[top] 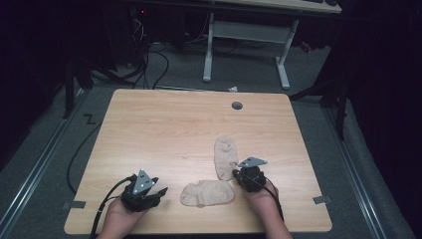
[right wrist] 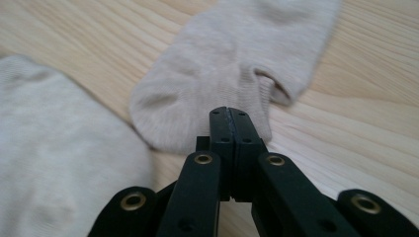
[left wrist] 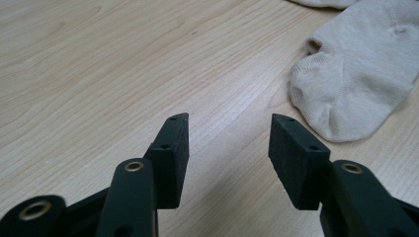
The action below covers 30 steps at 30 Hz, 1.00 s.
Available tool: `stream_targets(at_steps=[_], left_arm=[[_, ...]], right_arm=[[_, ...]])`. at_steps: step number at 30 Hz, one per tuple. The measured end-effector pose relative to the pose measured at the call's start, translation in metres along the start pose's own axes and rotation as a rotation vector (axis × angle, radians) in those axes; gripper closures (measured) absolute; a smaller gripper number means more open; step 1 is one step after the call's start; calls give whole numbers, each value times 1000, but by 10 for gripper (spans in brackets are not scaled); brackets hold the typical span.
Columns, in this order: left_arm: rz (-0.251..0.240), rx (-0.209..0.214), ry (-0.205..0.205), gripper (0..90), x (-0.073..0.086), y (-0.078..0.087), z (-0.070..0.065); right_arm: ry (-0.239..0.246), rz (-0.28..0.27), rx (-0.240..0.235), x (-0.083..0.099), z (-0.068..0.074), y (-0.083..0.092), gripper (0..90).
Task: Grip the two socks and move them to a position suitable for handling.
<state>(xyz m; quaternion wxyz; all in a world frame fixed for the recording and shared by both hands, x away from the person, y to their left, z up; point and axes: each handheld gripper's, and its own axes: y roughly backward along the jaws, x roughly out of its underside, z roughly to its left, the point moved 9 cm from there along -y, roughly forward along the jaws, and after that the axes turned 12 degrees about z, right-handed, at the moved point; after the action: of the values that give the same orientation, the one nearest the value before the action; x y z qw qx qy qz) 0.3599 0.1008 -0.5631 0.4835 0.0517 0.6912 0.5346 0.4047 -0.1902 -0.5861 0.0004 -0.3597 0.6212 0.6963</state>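
Observation:
Two beige socks lie on the wooden table (top: 164,124). One sock (top: 225,157) (right wrist: 232,64) points away from me; the other sock (top: 207,193) (left wrist: 356,74) (right wrist: 49,148) lies crosswise near the front edge. My right gripper (top: 238,174) (right wrist: 231,116) is shut, its tips at the near cuff edge of the far-pointing sock, and I see no fabric between the pads. Left of the crosswise sock my left gripper (top: 160,191) (left wrist: 230,128) rests low over bare wood, open, with nothing between its jaws.
A round cable hole (top: 237,105) sits near the table's far edge. Bits of grey tape (top: 73,204) mark the front corners. Beyond the table stand a white desk frame (top: 246,30) and cables on the carpet.

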Motion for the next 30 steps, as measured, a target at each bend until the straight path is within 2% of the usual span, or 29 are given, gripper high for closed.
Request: stream_targets(at_steps=[4, 5, 7, 8, 10, 11, 13, 14, 16, 19, 22, 24, 26, 28, 30], left_arm=[[3, 2, -6, 505, -1, -1, -1], [4, 2, -8, 505, -1, -1, -1], [6, 4, -7, 502, -2, -1, -2], [6, 3, -8, 502, -2, -2, -2], [6, 2, -7, 502, -3, -2, -2], [7, 1, -7, 502, -3, -2, -2], [3, 0, -8, 502, -3, -1, -2], [1, 0, -8, 502, -3, -1, -2], [-1, -1, -6, 502, -3, 0, -2], [-1, 0, -2, 502, -2, 0, -1], [3, -1, -3, 502, -1, 0, 0], [4, 0, -4, 502, 0, 0, -1], [5, 1, -3, 502, 0, 0, -1], [5, 1, -3, 503, -1, 0, -2], [5, 3, -8, 502, -2, -1, -2]], right_arm=[[-83, 4, 95, 11, -37, 6, 900], [-101, 5, 96, 13, -43, 7, 900], [-120, -30, 49, 12, -41, 13, 900], [-111, -46, 14, 9, -33, 15, 900], [-69, -44, -35, 7, -15, 15, 900], [-48, -33, -47, 7, -7, 13, 900], [-26, -9, -43, 8, -1, 8, 900], [-31, -2, -47, 9, -2, 6, 900], [-50, 1, 0, 11, -15, 6, 900], [-89, 7, 92, 17, -42, 8, 893], [-152, 0, 146, 22, -67, 10, 874], [-174, -8, 130, 23, -73, 10, 858], [-182, -10, 128, 23, -72, 11, 834], [-198, -42, 98, 21, -68, 17, 800], [-218, -69, 97, 20, -67, 22, 742]])
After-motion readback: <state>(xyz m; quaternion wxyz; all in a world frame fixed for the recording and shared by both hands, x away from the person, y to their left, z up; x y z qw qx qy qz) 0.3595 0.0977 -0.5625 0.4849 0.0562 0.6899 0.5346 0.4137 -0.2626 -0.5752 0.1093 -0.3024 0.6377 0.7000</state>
